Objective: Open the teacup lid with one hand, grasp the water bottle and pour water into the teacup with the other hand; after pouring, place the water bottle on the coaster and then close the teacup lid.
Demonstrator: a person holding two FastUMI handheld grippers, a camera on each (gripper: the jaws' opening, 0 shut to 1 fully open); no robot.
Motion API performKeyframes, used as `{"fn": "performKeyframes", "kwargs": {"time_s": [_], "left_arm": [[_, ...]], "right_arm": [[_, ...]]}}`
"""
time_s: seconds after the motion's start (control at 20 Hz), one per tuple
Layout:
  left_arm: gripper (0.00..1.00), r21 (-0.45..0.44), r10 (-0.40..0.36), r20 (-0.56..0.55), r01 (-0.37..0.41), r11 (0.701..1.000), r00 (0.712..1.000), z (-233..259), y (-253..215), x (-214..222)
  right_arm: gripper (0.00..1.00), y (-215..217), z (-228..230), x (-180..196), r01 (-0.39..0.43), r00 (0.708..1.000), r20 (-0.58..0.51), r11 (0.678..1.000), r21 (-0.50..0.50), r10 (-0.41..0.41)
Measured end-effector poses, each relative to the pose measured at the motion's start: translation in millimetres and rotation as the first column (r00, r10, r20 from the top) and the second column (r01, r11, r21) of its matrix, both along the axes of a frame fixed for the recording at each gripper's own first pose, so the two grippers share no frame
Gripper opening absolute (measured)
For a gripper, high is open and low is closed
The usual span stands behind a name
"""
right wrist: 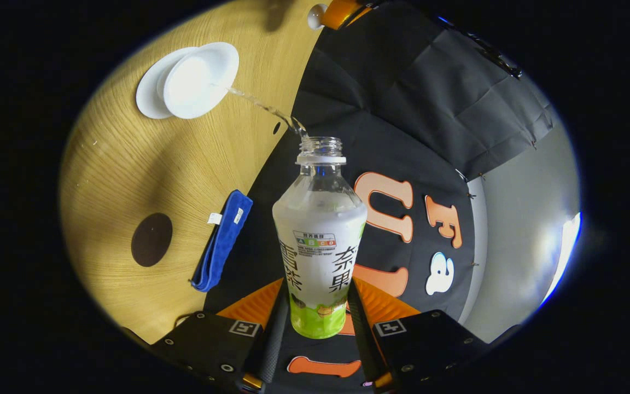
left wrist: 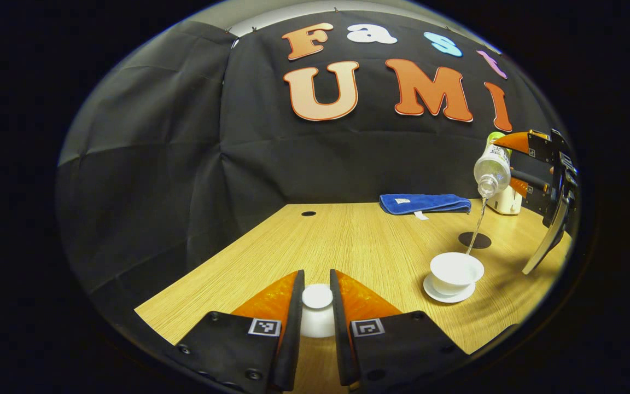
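Low in the left gripper view, the left gripper [left wrist: 317,298] had its jaws clamped on the white teacup lid [left wrist: 317,296], held just above the wooden worktop [left wrist: 348,241]. At the right edge of that view the right gripper [left wrist: 517,164], jaws clamped on the tilted water bottle [left wrist: 493,167], sent a thin stream of water [left wrist: 476,230] into the open white teacup [left wrist: 456,271] on its saucer [left wrist: 449,295] at lower right. Behind the cup lay the dark round coaster [left wrist: 474,239], bare, with a folded blue cloth [left wrist: 424,203] farther back towards the wall.
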State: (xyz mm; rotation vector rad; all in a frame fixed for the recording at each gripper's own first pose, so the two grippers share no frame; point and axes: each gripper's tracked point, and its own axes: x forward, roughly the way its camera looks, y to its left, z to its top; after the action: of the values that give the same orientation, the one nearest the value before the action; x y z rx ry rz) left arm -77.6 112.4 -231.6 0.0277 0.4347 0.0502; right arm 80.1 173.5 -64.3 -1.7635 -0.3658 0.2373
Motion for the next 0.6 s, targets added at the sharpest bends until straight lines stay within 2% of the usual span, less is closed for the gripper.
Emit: {"fn": "performKeyframes", "kwargs": {"time_s": [0.6], "left_arm": [[0.33, 0.000, 0.004, 0.000, -0.004, 1.000, 1.000, 2, 2, -1]], "right_arm": [[0.61, 6, 34, 9, -0.034, 0.992, 0.120, 0.997, -0.068, 0.042]]}}
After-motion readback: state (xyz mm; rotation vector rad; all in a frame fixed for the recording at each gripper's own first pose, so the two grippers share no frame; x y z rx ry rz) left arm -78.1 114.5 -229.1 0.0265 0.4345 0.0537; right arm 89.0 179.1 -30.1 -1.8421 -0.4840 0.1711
